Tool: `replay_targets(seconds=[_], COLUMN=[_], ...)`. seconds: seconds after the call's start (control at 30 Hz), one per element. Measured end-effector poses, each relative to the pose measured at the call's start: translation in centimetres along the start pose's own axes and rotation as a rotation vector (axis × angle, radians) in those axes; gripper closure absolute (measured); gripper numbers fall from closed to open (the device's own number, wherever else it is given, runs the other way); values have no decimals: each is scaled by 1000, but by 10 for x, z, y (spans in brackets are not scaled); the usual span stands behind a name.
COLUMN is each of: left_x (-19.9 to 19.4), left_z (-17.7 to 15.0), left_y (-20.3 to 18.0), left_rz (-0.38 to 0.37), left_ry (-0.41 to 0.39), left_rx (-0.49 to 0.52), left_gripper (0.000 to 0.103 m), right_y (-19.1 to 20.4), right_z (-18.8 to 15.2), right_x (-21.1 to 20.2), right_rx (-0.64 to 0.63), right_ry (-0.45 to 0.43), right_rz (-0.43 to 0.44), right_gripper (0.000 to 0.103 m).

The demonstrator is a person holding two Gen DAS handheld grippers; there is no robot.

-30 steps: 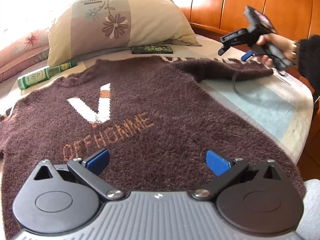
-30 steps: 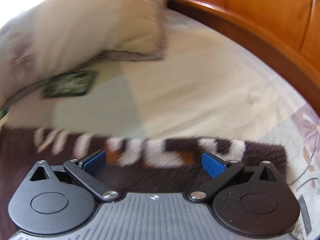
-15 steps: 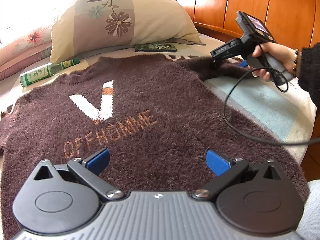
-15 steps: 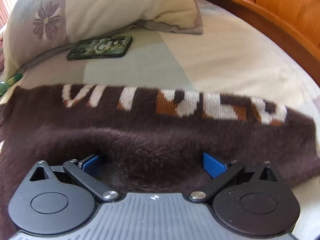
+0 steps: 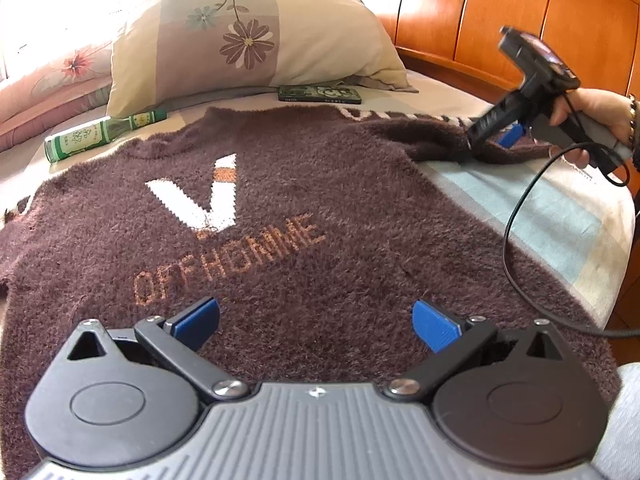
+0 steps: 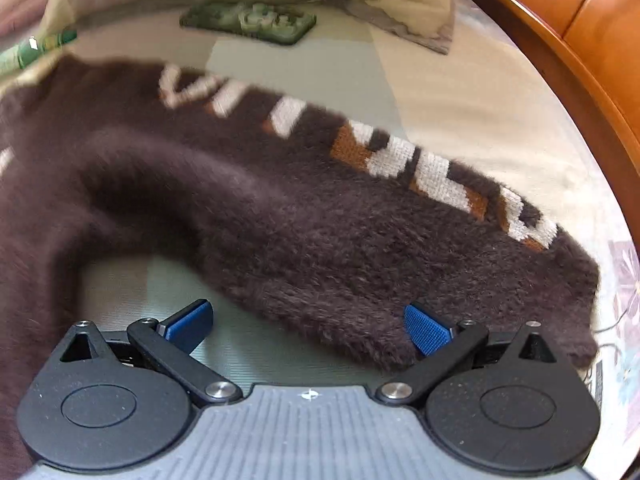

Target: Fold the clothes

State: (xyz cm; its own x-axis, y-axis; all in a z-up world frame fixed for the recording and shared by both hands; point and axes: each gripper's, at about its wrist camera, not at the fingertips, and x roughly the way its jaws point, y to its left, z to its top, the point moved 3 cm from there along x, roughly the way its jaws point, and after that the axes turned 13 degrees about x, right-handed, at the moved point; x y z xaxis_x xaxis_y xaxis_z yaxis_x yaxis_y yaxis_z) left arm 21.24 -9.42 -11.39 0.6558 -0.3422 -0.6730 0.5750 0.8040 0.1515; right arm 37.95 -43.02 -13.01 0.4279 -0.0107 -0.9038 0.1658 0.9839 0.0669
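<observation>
Your left gripper hovers low over the lower body of the sweater, its two blue pads spread wide apart with nothing between them, aimed up the garment toward the pillows. Your right gripper is also spread wide, its blue pads level with the near edge of the sleeve; the right pad sits against the fuzzy edge, the left pad over bare sheet, and neither closes on the fabric. In the left wrist view your right hand grips the black handle at the far right edge of the bed, the tool tipped down so its fingers point into the sleeve, and a black cable loops down from it across the sweater's side. The sweater is one dark brown fuzzy knit, lying flat and face up on the bed, with a white and orange V above orange lettering reading OFFHOMME; the sleeve on your right stretches out sideways with white and orange block letters along it, and it bends in a curve where it meets the body, a patch of pale sheet showing inside the bend. Beyond the collar lie one green glass bottle on its side, and one phone in a green patterned case. Two pillows are in view: a cream one with purple flowers and a pink floral one beside it, against the wooden headboard
</observation>
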Motion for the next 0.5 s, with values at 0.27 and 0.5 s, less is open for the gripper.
replay_targets(seconds=[0.27,0.5], left_x=[0,-7], left_z=[0,-2], left_y=[2,6], left_rz=[17,40], left_ry=[6,8], left_rx=[4,13], left_gripper=[1,1], right_y=[43,72], right_z=[18,41], right_x=[-30,28], right_rx=[145,147], right_ry=[-26,50], right_rz=[481,540], right_gripper=[0,0])
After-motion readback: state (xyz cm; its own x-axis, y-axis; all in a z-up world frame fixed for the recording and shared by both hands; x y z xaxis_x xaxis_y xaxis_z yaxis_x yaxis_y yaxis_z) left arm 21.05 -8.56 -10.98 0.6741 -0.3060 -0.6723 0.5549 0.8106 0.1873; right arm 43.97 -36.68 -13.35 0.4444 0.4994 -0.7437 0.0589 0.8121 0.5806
